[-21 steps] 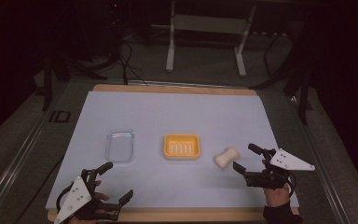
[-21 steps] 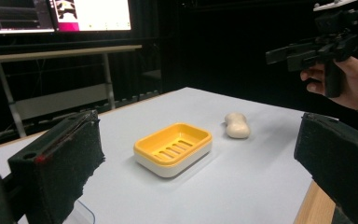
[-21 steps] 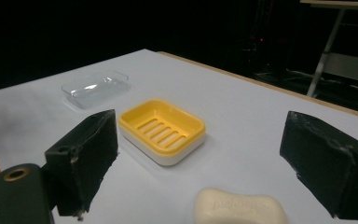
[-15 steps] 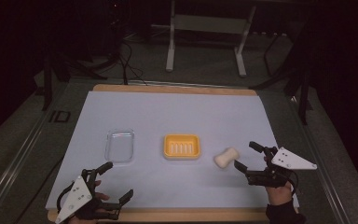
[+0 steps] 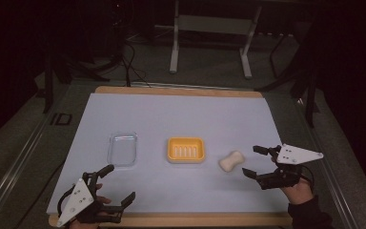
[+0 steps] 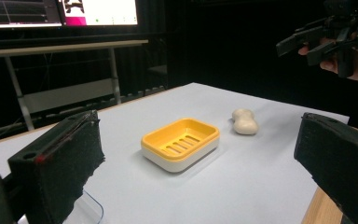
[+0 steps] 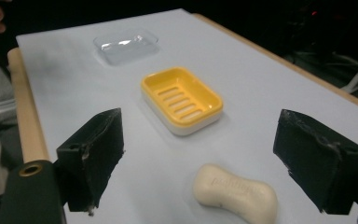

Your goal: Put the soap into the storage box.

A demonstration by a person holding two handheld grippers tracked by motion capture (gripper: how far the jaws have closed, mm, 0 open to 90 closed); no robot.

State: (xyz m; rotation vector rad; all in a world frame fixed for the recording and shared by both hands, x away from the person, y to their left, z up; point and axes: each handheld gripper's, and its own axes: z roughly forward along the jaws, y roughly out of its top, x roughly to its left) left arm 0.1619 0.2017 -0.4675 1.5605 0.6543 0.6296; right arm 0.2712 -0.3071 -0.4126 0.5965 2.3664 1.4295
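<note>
The soap bar point(image 5: 231, 161) lies untouched on the white mat point(image 5: 181, 114), just right of the yellow soap dish point(image 5: 186, 150), whose tray is empty. The right gripper point(image 5: 256, 162) hovers beside it with jaws spread wide, gripping nothing. The left gripper point(image 5: 118, 184), also agape, rests at the near edge by the clear lid point(image 5: 122, 149). Picking up, placing and perhaps covering all seem left.

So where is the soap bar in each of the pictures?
High view: the soap bar lies right of centre, just left of the right gripper.
Left gripper view: soap bar sits right of centre, beyond the dish.
Right gripper view: soap bar is at the bottom, between the two black jaws.
Shared landmark: the yellow soap dish, next to the soap in every view.
</note>
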